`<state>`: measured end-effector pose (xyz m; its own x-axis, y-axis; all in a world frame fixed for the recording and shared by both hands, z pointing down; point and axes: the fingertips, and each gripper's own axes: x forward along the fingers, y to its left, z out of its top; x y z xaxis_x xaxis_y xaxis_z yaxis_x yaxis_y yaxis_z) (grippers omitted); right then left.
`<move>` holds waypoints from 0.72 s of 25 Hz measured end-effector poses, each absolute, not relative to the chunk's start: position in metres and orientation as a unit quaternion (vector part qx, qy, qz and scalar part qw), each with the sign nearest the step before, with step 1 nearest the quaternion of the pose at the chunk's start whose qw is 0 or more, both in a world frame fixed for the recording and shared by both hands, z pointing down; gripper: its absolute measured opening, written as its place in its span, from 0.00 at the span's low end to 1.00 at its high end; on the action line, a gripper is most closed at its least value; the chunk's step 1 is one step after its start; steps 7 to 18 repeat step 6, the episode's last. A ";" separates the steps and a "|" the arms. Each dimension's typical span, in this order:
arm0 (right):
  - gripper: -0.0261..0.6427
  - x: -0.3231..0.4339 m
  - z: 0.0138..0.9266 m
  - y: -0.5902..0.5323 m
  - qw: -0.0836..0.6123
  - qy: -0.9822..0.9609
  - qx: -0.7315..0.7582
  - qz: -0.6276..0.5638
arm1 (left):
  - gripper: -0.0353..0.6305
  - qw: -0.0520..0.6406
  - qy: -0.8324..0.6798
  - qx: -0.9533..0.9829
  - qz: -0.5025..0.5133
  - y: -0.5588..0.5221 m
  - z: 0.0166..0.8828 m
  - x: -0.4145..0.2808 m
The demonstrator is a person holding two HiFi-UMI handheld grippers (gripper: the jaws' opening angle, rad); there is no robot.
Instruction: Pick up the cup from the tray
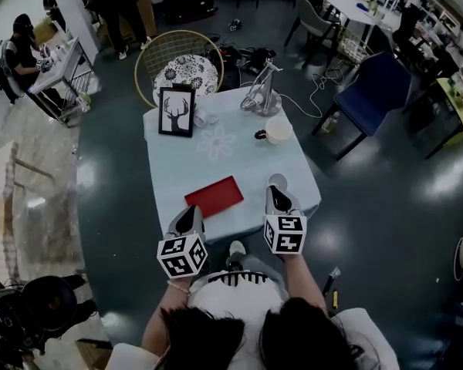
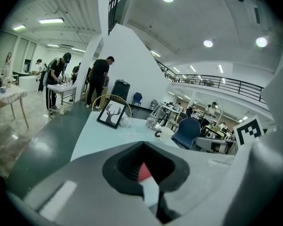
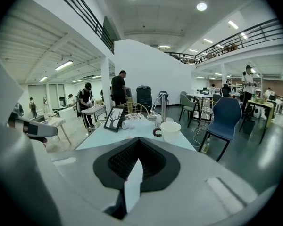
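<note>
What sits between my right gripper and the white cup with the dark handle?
A small round grey object lies on the pale blue cloth ahead of the right gripper, in line with the white cup.

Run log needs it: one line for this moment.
left gripper: jaws shut, empty | right gripper: jaws shut, empty | red tray: bare | white cup: on table, untouched

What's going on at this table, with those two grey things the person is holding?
A person is at the table with a pair of tongs in each hand. The left tongs and the right tongs are both closed and empty, poised over the near edge. The red tray lies just ahead of the left tongs with nothing on it; a white cup sits farther back on the cloth. Nothing is picked up yet.
</note>
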<state>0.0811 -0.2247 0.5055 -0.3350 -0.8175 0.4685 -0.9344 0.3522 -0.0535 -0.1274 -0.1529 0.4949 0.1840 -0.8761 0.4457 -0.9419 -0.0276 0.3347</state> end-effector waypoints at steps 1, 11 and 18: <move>0.07 0.081 0.507 -0.226 0.186 -0.801 0.546 0.159 | 0.05 0.286 -0.636 0.714 0.059 -0.154 0.496 -0.127; 0.07 0.082 0.514 -0.233 0.197 -0.800 0.544 0.158 | 0.05 0.287 -0.636 0.713 0.064 -0.163 0.500 -0.126; 0.07 0.082 0.514 -0.233 0.197 -0.800 0.544 0.158 | 0.05 0.287 -0.636 0.713 0.064 -0.163 0.500 -0.126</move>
